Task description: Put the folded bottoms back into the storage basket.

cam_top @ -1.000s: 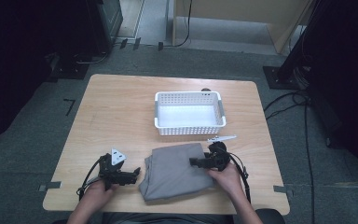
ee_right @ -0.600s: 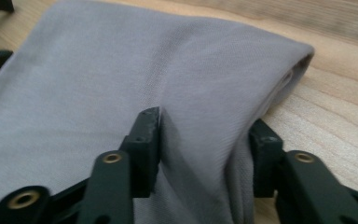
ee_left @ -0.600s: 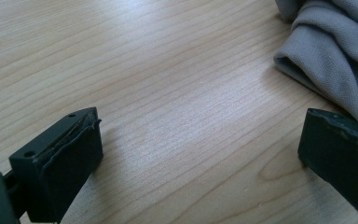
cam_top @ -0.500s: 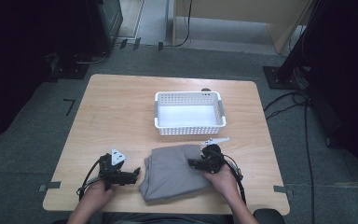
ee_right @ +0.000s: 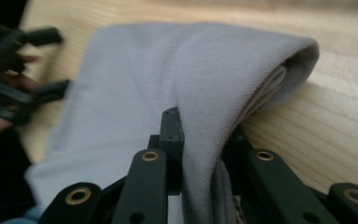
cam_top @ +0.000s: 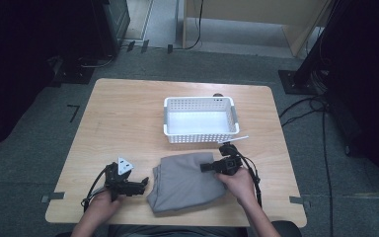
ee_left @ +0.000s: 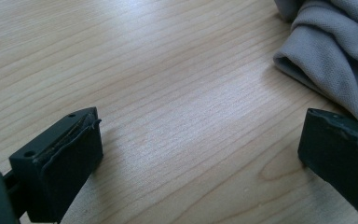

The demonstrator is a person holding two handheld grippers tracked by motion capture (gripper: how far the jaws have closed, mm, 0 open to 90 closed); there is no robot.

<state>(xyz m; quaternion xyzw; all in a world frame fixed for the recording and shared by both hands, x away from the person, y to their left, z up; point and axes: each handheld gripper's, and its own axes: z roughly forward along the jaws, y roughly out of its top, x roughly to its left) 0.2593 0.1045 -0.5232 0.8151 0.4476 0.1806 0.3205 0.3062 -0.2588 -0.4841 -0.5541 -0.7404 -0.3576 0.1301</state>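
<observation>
A folded grey cloth (cam_top: 185,182) lies on the wooden table (cam_top: 128,118) near its front edge. My right gripper (cam_top: 207,168) is shut on the cloth's right edge; in the right gripper view the grey cloth (ee_right: 168,74) is pinched between the black jaws of the right gripper (ee_right: 200,144). My left gripper (cam_top: 140,185) rests on the table just left of the cloth, open and holding nothing. In the left gripper view its jaws stand wide apart over bare wood, the left gripper (ee_left: 196,154) close to the cloth's folded edge (ee_left: 326,51) at the upper right.
A white perforated basket (cam_top: 200,119) stands behind the cloth at mid-table, with nothing inside. A thin white strip (cam_top: 237,139) lies by its front right corner. Cables trail from both grippers toward the front edge.
My right gripper has shifted a little left with the cloth's right edge. The left gripper has stayed where it was.
</observation>
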